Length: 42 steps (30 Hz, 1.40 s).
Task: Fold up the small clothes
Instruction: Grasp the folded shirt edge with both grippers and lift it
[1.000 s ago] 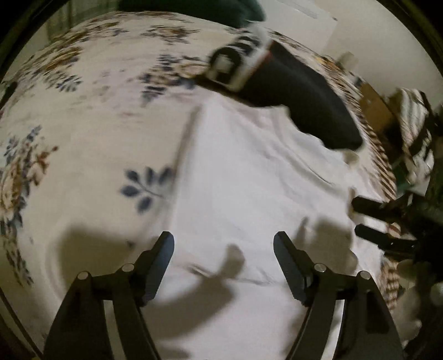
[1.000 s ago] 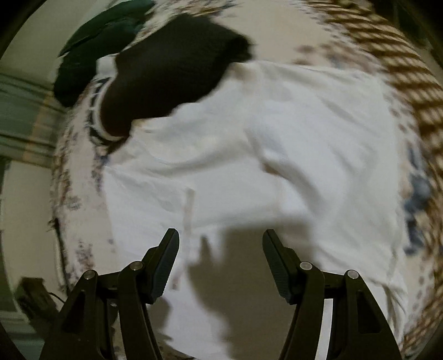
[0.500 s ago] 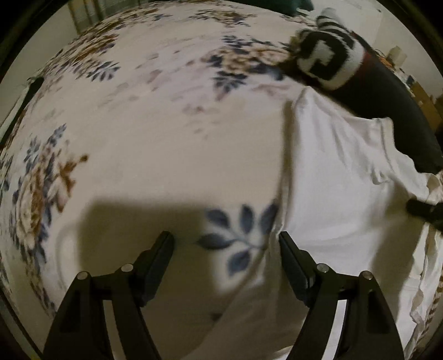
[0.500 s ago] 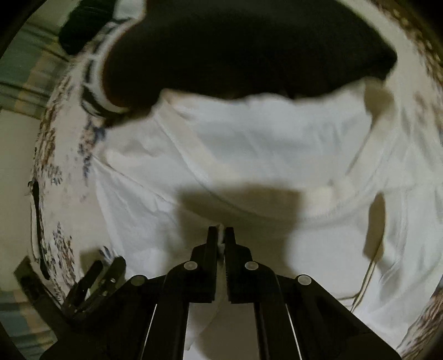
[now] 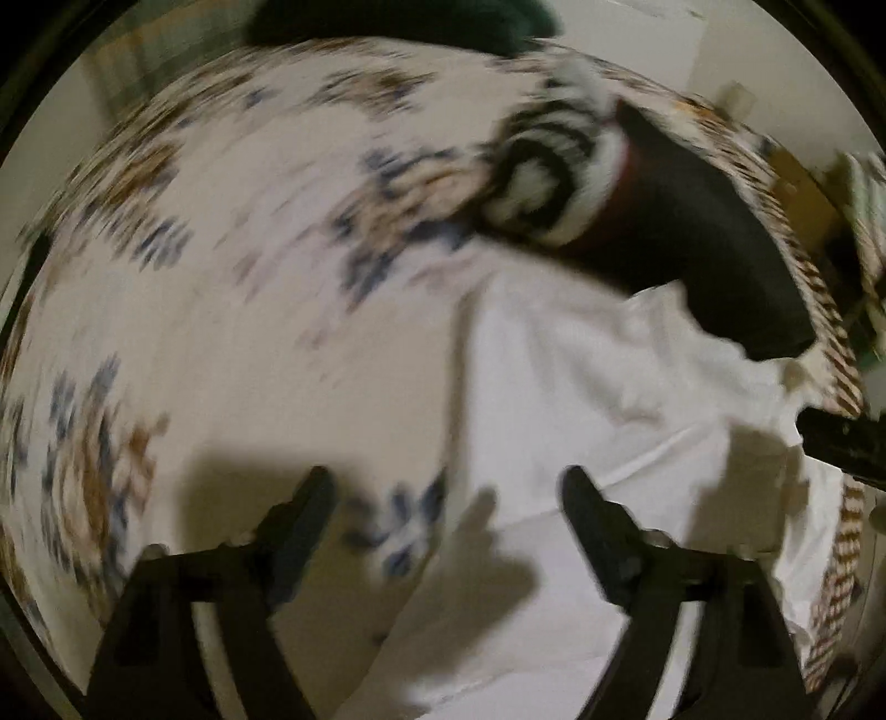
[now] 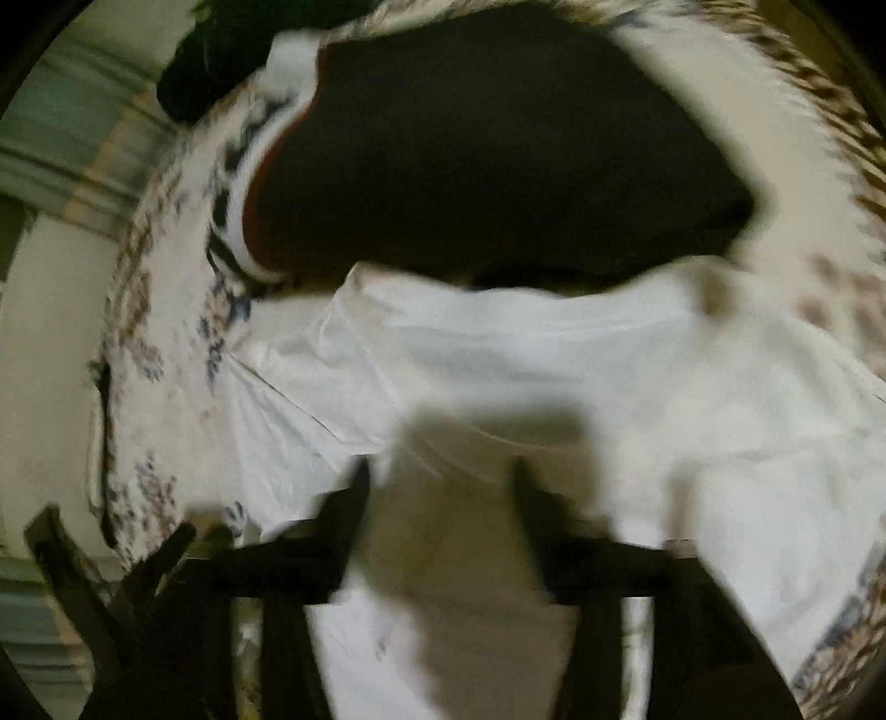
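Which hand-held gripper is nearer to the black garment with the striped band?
Right. The right hand-held gripper hangs open over the white shirt just below the black garment. The left hand-held gripper sits farther off, at the shirt's left edge.

A bed with a floral bedspread (image 5: 232,343) is filling most of both views, its blue and brown flowers smeared by blur. A white garment (image 5: 598,387) is lying spread on it, taking up the lower right of the left wrist view and the middle of the right wrist view. A black garment with a striped black-and-white band (image 5: 692,232) is resting at the upper right, overlapping the white one's far edge. A dark green cloth (image 5: 398,16) is sitting at the top edge.
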{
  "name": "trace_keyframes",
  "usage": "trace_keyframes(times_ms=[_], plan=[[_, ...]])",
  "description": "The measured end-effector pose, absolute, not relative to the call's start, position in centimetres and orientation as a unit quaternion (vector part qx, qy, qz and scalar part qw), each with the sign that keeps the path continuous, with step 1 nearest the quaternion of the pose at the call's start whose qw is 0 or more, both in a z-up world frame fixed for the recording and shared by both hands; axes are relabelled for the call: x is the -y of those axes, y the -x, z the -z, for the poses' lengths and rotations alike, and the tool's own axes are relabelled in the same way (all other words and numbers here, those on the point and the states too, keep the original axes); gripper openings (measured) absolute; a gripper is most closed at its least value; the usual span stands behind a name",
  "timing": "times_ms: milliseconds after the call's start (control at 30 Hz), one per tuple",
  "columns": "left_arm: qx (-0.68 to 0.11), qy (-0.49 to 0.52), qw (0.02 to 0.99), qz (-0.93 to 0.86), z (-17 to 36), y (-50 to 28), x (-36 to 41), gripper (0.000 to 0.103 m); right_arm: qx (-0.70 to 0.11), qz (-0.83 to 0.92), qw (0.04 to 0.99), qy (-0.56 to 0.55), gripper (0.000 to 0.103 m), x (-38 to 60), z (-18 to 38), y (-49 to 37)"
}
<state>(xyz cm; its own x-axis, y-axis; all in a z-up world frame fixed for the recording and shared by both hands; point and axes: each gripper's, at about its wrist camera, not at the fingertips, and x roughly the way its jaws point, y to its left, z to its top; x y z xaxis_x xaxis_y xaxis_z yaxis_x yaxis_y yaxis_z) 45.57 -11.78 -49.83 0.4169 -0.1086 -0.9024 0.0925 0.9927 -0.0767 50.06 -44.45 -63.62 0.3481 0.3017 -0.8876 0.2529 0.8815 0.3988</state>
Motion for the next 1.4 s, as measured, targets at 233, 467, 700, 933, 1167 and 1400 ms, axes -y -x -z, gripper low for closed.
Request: trace_keyframes(times_ms=[233,467,700,933,1167,1400], plan=[[-0.552,-0.079,0.818,0.141,50.4,-53.9,18.6,0.096,-0.582,0.057,0.79,-0.184,0.064,53.0,63.4,-51.2],[-0.584,-0.123,0.781,0.185,53.1,-57.5,22.6,0.091,-0.625,0.017,0.767,-0.142,0.064,53.8,67.0,-56.0],[-0.556,-0.142,0.792,0.209,52.7,-56.0,23.4,0.002,-0.602,0.019,0.79,-0.112,0.008,53.3,66.1,-55.4],[-0.484,-0.074,0.845,0.215,46.2,-51.3,19.6,0.002,-0.541,0.027,0.831,-0.125,0.007,53.1,61.3,-50.4],[-0.477,-0.031,0.856,0.197,44.3,-44.0,14.8,0.002,-0.512,0.027,0.848,-0.135,0.006,49.2,58.0,-40.9],[-0.569,0.003,0.81,0.143,51.4,-38.6,10.9,0.004,-0.576,0.019,0.807,-0.125,0.006,44.8,64.0,-32.4]])
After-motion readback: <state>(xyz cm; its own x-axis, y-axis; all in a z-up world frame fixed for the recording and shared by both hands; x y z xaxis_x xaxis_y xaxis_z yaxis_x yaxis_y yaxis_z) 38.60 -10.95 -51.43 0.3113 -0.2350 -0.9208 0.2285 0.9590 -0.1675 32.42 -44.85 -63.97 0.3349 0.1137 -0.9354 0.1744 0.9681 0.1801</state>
